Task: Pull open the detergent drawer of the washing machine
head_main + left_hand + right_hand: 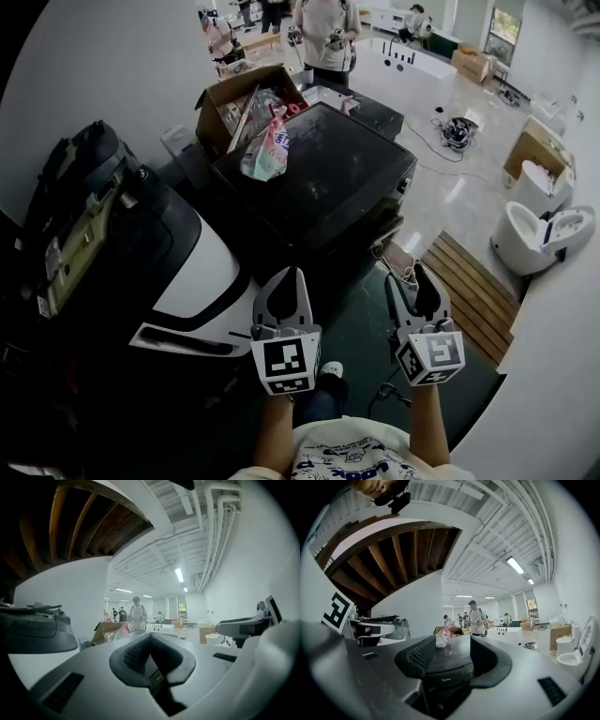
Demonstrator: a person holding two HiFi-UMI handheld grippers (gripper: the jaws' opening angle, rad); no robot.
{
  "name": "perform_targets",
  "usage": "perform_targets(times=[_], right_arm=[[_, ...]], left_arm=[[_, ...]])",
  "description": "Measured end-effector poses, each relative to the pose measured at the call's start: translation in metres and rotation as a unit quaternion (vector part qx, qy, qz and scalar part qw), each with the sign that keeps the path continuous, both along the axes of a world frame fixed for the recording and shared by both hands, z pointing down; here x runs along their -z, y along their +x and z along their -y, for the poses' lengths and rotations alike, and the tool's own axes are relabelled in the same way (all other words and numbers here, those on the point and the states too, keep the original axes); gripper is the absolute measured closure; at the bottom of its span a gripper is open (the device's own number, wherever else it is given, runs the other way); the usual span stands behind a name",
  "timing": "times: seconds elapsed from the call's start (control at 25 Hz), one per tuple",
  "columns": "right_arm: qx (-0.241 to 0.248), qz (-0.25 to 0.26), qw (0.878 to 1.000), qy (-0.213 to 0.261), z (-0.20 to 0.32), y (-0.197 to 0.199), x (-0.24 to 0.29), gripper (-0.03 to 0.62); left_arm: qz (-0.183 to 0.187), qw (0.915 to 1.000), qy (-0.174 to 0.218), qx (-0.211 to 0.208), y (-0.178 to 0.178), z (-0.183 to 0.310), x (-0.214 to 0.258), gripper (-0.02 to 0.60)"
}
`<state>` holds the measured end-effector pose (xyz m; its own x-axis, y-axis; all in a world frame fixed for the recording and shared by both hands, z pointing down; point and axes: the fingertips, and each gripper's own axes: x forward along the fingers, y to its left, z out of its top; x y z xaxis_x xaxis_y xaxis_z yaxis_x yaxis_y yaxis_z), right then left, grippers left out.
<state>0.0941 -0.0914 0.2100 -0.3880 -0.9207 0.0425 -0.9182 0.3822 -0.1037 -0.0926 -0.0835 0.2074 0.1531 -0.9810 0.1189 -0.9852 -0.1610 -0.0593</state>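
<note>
The black washing machine point(319, 178) stands ahead of me with a pink bag point(265, 150) on its lid. Its front top panel point(446, 678), with a brand name on it, shows between the right gripper's pads; I cannot make out the detergent drawer as a separate part. My left gripper point(284, 281) hovers short of the machine's near corner, open by a narrow gap, with nothing between its pads point(129, 656). My right gripper point(412, 279) hangs level with it, to its right and short of the machine's front, open wider and empty.
A white and black appliance point(192, 267) lies close on the left, with a black backpack point(80, 202) beyond it. Behind the machine is an open cardboard box point(234, 98). A wooden slat platform point(469, 281) and toilets point(544, 234) are to the right. A person point(328, 37) stands far back.
</note>
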Motion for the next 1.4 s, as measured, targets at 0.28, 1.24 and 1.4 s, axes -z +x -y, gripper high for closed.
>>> perform_targets(times=[0.28,1.24,1.4], right_arm=[[-0.004,0.006,1.000,-0.007,0.054,-0.010,-0.021,0.365],[0.046,0.098,0.989,-0.103,0.119,-0.030,-0.105,0.367],[0.063,0.115,0.984,-0.122,0.129,-0.032,-0.126,0.367]], left_arm=[[0.001,0.9999,-0.007,-0.013,-0.011,0.060,-0.008,0.568],[0.018,0.9981,-0.059,-0.007,-0.012,0.122,-0.071,0.568],[0.018,0.9974,-0.070,0.001,-0.008,0.129,-0.089,0.568]])
